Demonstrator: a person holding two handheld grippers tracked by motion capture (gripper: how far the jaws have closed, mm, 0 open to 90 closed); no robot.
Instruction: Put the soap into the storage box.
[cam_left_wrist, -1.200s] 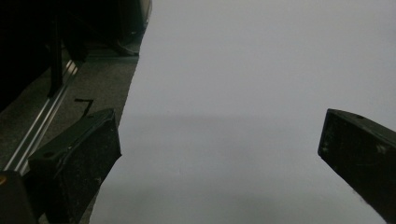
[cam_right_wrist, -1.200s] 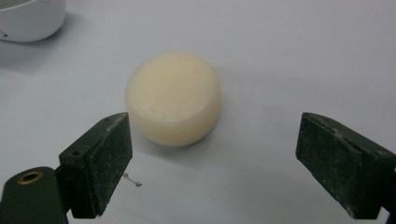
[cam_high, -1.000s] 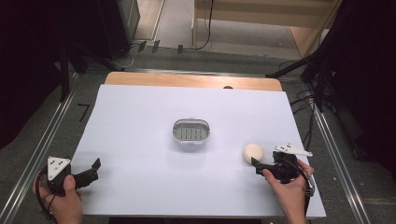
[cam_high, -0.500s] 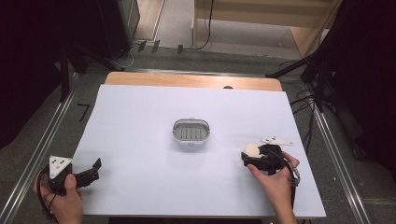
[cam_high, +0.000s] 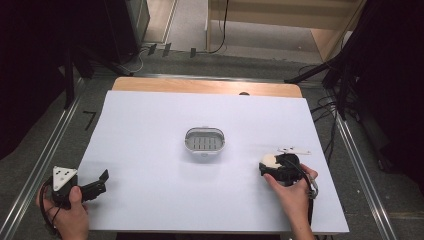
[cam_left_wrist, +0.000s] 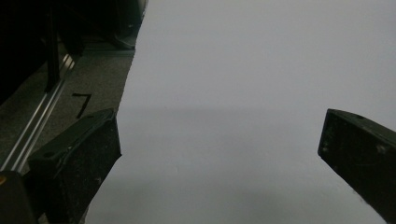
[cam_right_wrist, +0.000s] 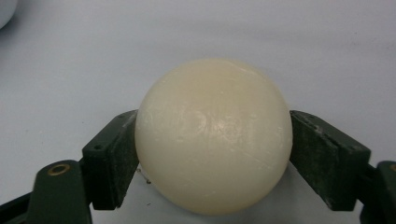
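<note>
High view: my left hand-held gripper waits wide open at the bench's near-left corner. The strainer basket sits mid-bench. Near the right edge, my right hand-held gripper, jaws just closing, clasps the cream ball; I'd grip centred and lift slowly.

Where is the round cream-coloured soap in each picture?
High view: the soap sits right of centre, at the tip of the right gripper.
Left gripper view: not in it.
Right gripper view: it sits in the centre, pressed between the black jaws.
Shared landmark: the white tabletop.
</note>
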